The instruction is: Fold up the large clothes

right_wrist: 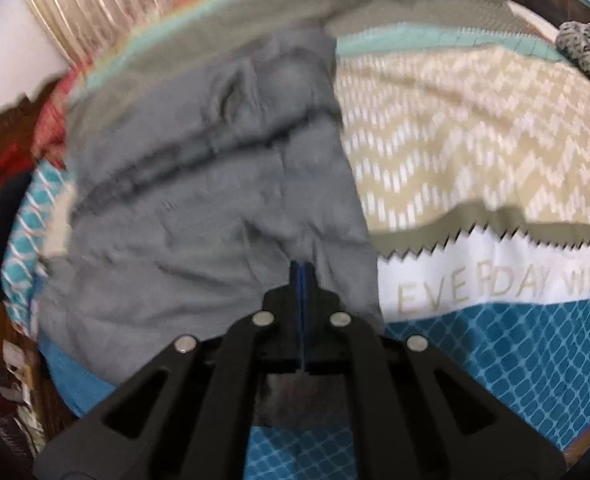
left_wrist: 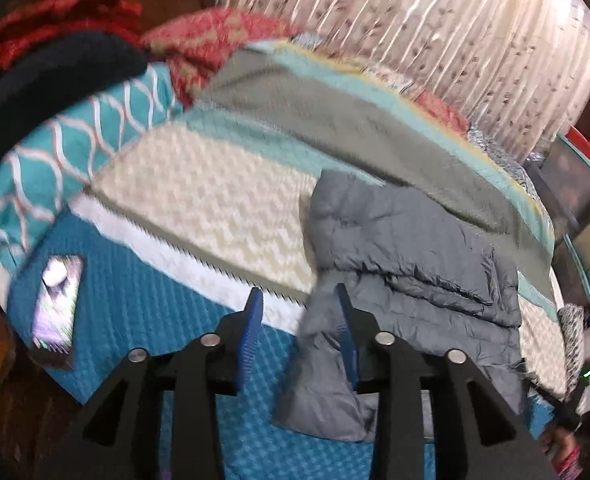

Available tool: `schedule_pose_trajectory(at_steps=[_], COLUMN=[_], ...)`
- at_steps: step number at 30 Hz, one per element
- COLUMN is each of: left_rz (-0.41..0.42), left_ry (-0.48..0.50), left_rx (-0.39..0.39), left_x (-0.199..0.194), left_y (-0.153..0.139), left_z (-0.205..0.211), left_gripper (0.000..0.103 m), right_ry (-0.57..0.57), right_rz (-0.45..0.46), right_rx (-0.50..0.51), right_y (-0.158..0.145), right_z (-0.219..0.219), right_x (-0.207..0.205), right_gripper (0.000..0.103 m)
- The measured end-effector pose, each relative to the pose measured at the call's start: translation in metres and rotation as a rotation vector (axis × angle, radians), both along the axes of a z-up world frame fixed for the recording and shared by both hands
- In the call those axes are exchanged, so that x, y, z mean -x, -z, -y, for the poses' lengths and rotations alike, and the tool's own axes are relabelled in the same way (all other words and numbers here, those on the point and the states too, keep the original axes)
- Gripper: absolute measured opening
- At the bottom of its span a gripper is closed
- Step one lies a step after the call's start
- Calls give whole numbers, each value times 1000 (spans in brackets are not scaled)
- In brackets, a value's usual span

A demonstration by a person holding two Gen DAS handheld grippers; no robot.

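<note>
While the grey puffer jacket [left_wrist: 411,248] lies crumpled across the bed's quilted bedspread [left_wrist: 143,304], its padded, stitched panels bunch into soft ridges, and one limp flap hangs toward the bed's near edge. The left claw [left_wrist: 301,316] stands released above that flap, its blue ribbed pads apart and pressing on nothing, the right-hand pad just beside the jacket's fabric. The right claw [right_wrist: 302,276] is clenched tight at the jacket's lower hem [right_wrist: 215,208]; the blur hides whether cloth is pinched between its pads. The bedspread shows a teal diamond quilting beneath the jacket, then a white band with printed lettering [right_wrist: 495,284], a saw-tooth olive stripe and a beige zigzag field [right_wrist: 475,132] beyond it. Left of the jacket, a phone [left_wrist: 57,304] with a lit screen rests on the teal part. Behind the jacket, a teal wave-patterned pillow [left_wrist: 75,148], red cloth and a dark garment pile up before pleated cream curtains [left_wrist: 435,48].
</note>
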State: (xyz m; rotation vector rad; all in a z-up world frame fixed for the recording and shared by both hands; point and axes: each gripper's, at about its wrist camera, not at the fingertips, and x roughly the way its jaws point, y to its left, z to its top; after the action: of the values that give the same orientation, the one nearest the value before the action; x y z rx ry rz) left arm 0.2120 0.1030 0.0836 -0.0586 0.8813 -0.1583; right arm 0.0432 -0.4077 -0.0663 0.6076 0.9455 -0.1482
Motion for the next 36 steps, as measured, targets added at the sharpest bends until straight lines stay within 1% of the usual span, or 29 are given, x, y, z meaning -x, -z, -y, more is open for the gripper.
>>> schedule_pose_trajectory(at_steps=[2, 3, 4, 5, 6, 7, 8, 9, 12, 15, 17, 18, 20, 21, 22, 23, 24, 25, 26, 27, 28, 29, 30, 32, 35, 36], left_rz=[18, 25, 30, 26, 18, -3, -27, -44, -146, -178, -205, -205, -196, -194, -188, -180, -175, -171, -177, -181, -176, -162, -150, -108, -51, -25], left_ry=[53, 80, 111, 139, 156, 174, 185, 190, 215, 245, 291, 306, 320, 322, 321, 317, 312, 303, 299, 294, 290, 287, 287, 290, 286, 287], left_rx=[-35, -52, -69, -74, -75, -76, -82, -87, -103, -156, -176, -190, -223, -229, -231, -235, -241, -253, -256, -251, -249, -248, -242, -208, -148, -134], left_x=[5, 5, 7, 8, 7, 4, 0, -3, -22, -29, -31, -31, -28, -28, -27, -26, -27, -27, -27, -27, -25, -22, -19, -6, 4, 5], left_y=[-2, 0, 3, 8, 14, 23, 33, 41, 79, 106, 124, 130, 137, 138, 138, 138, 138, 137, 137, 136, 133, 127, 122, 105, 78, 68], left_z=[5, 9, 13, 15, 18, 22, 26, 30, 45, 61, 75, 81, 90, 92, 93, 94, 94, 93, 93, 92, 91, 90, 89, 84, 78, 78], left_gripper=[48, 49, 52, 56, 58, 63, 66, 66, 67, 67, 66, 63, 53, 51, 46, 38, 32, 23, 18, 16, 16, 16, 16, 16, 16, 16], right_ry=[27, 32, 37, 42, 52, 59, 51, 40, -9, -51, -71, -78, -99, -111, -124, -141, -153, -170, -205, -233, -251, -255, -250, -208, -136, -123], right_rz=[76, 90, 105, 114, 133, 160, 167, 165, 145, 130, 114, 109, 97, 91, 86, 82, 76, 63, 40, 19, -5, -6, 19, 112, 221, 242], right_rx=[-10, -14, -20, -24, -29, -37, -46, -54, -45, -20, -1, 7, 34, 50, 63, 74, 83, 90, 85, 77, 79, 75, 57, 15, -29, -34], right_y=[-15, -18, -22, -23, -26, -28, -29, -30, -29, -27, -23, -20, -17, -15, -13, -11, -8, -3, 4, 10, 15, 17, 13, -5, -33, -40], right_z=[9, 11, 14, 16, 16, 17, 16, 16, 9, 0, -4, -5, -6, -6, -6, -7, -7, -9, -12, -15, -17, -19, -18, -10, 8, 14], right_x=[14, 18, 25, 30, 37, 45, 48, 47, 44, 37, 29, 24, 12, 4, -3, -12, -18, -26, -35, -40, -44, -42, -39, -22, -1, 2], right_gripper=[2, 9, 29, 43, 64, 65, 65, 65, 65, 65, 65, 65, 65, 65, 65, 65, 65, 57, 47, 21, 2, 2, 1, 1, 1, 1])
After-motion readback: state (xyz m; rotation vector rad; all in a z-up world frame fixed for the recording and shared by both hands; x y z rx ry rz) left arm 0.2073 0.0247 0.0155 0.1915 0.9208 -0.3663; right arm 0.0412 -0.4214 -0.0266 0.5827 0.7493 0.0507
